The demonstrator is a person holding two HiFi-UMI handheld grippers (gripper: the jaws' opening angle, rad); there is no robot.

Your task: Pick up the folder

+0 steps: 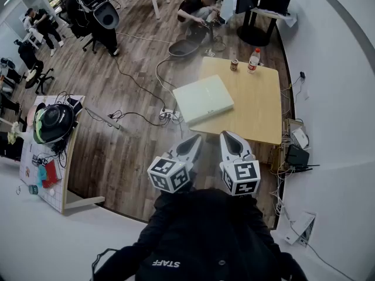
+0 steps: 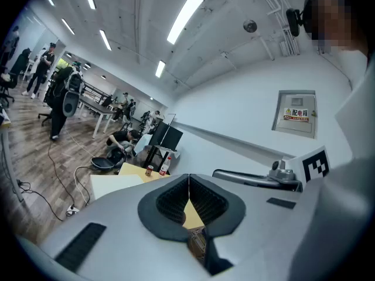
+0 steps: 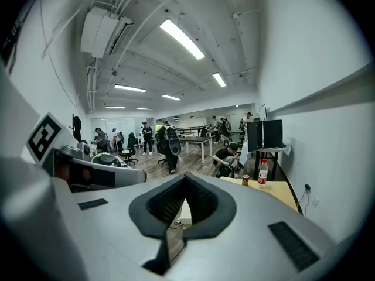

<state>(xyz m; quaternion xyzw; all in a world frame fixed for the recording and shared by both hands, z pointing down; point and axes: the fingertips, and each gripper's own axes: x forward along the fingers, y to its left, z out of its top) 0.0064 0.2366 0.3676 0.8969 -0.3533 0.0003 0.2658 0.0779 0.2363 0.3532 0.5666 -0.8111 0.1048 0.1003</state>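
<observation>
The folder [image 1: 204, 99] is pale green-white and lies flat on the near left corner of a light wooden table [image 1: 261, 107], overhanging its edge. My left gripper [image 1: 195, 140] and right gripper [image 1: 228, 137] are side by side close to my body, short of the table, both pointing toward it. Both are shut with nothing between the jaws. In the left gripper view the left gripper [image 2: 188, 181] has its pads meeting, and the folder [image 2: 114, 184] shows beyond them to the left. In the right gripper view the right gripper [image 3: 185, 181] is likewise shut, with the table [image 3: 278, 193] ahead to the right.
A can [image 1: 234, 65] and a water bottle [image 1: 253, 60] stand at the table's far edge. Cables and a power strip [image 1: 168, 115] lie on the wood floor to the left of the table. A low side table [image 1: 50, 151] with a helmet stands far left. A person [image 1: 198, 7] crouches beyond the table.
</observation>
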